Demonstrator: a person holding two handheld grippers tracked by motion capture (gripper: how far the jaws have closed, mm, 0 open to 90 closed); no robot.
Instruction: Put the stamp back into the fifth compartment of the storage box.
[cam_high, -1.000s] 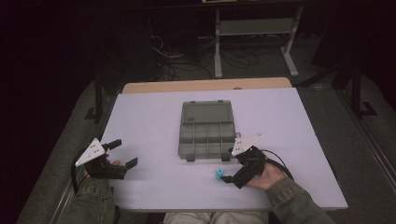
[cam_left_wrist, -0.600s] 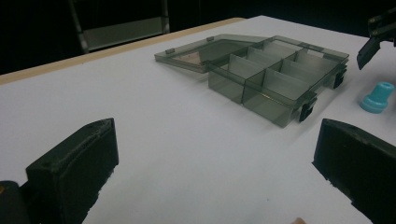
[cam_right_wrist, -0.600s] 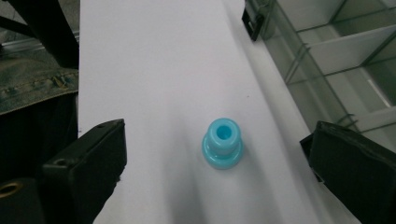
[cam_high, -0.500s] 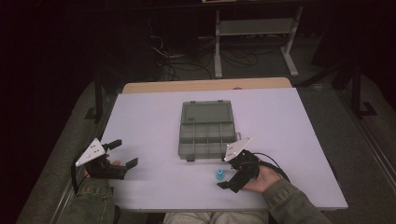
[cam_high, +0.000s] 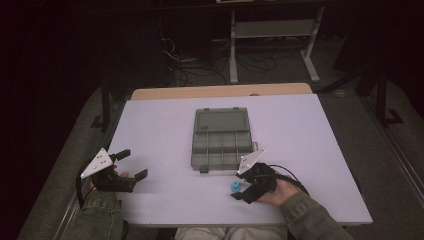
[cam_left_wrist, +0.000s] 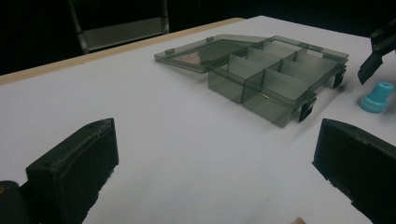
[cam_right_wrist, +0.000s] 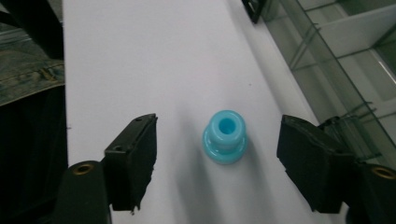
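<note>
A: The small blue flanged plastic spool (cam_right_wrist: 224, 142) stands on the white table (cam_high: 165, 125), at six o'clock of the smoky compartment box (cam_high: 220, 138).

B: It sits untouched between the right gripper (cam_right_wrist: 217, 161)'s jaws, which have just been closing; off-centre, one pad could tip it. The left gripper (cam_left_wrist: 215, 177) is idle, wide open.

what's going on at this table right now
A person sits at a white table with a two-jaw gripper in each hand. The right gripper is over a small blue plastic piece standing on the table just in front of an open compartment box. Its jaws have just been closing, with the piece between them, but the pads are not touching it yet. The left gripper rests open at the table's near left corner, holding nothing.
</note>
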